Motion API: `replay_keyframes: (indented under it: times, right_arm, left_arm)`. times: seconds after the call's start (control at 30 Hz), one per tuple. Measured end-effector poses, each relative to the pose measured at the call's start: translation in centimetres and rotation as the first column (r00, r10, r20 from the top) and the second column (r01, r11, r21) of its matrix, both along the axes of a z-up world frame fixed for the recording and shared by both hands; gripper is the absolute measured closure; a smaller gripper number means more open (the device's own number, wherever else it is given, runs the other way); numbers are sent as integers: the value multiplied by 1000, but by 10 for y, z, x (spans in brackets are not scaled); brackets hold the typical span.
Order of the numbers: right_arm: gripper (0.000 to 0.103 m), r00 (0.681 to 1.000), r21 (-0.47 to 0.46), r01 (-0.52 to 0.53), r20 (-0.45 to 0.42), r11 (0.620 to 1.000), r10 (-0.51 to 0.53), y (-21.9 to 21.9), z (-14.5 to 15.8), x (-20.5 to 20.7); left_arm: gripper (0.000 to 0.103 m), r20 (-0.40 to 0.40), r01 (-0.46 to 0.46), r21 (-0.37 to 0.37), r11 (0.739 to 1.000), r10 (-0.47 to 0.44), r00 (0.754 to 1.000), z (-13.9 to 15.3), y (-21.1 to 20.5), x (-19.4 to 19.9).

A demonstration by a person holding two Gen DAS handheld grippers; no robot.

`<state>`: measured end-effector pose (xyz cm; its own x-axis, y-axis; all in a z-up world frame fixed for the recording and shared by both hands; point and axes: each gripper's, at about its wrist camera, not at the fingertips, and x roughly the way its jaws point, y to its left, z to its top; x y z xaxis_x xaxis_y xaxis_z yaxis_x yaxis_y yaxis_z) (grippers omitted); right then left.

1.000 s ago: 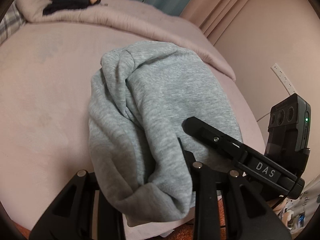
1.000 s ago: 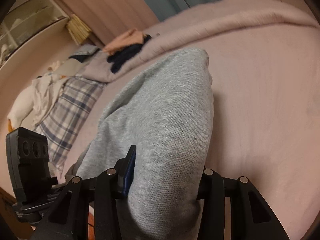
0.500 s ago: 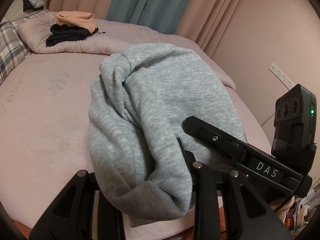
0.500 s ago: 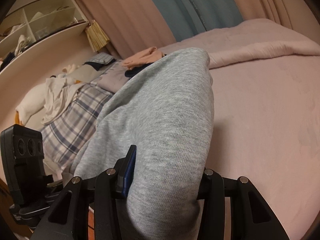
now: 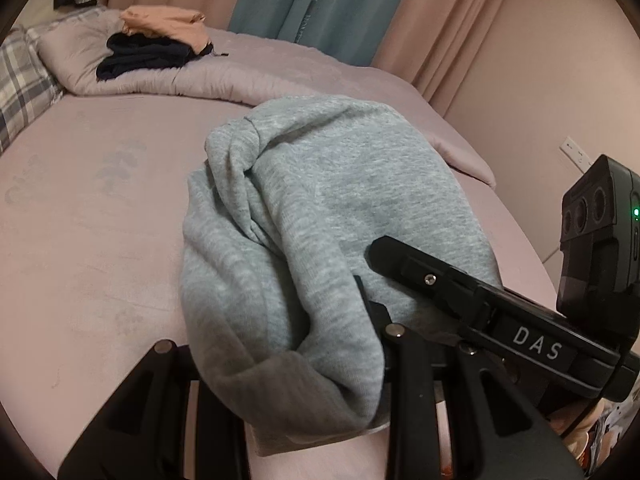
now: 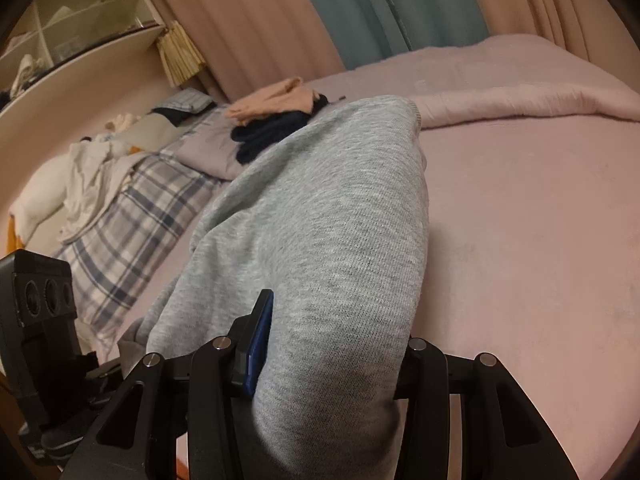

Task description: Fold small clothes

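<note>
A grey sweatshirt-knit garment (image 5: 340, 208) hangs bunched over the pink bed sheet (image 5: 92, 248), held up from two sides. My left gripper (image 5: 280, 344) is shut on its thick lower fold, which hides the finger pads. One finger of my right gripper (image 5: 420, 272), marked DAS, reaches in from the right and presses into the same cloth. In the right wrist view my right gripper (image 6: 336, 332) is shut on a fat roll of the garment (image 6: 340, 220), with a blue pad (image 6: 260, 332) showing on its left finger.
A folded peach and navy stack (image 5: 156, 44) lies on the rolled pink duvet (image 5: 224, 80) at the far side. A plaid pillow (image 6: 132, 240) and white laundry (image 6: 80, 176) lie left. Curtains (image 5: 332, 4) and a shelf (image 6: 80, 44) stand behind the bed.
Both grippers have shifted together with the garment, and both views now take in more of the curtains and far bed. The grips on the cloth look unchanged.
</note>
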<state>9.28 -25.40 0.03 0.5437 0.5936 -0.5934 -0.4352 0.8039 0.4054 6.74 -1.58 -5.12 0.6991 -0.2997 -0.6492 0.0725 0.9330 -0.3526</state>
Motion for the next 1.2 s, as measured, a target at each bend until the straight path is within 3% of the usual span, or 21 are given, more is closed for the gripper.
replay_keyframes:
  times: [0.37,0.57,0.63,0.8,0.93,1.0,1.2]
  right_arm:
    - [57,991,-72,-1,-131,997,-9,9,-56,38]
    - [54,980,-114,15,-194,993,-37,7,-72,41]
    - [52,975,-124,26,-215,992,-52,5,-74,42]
    - [38,967,-143,59,-238,988,-92,-5,-70,35]
    - [34,972,-189,91,-197,978,-129,-13,-54,21]
    - [26,978,-202,110,-155,973,-143,-17,-41,11]
    - [10,988,-203,157,31,966,-154,-28,10,-30]
  left_arm:
    - [74,-135,-16,-25,1000,12,991,-65,6,39]
    - [72,-169,-2,26,1000,6,986,-76,-2,46]
    - [68,-182,-9,24,1000,13,983,-76,0,46]
    - [41,-210,-12,58,998,24,977,-63,8,39]
    - [19,-150,-34,147,989,56,987,-38,9,20]
    - [5,-83,-63,157,986,76,994,-15,14,6]
    - [0,44,-92,131,987,87,995,31,21,-24]
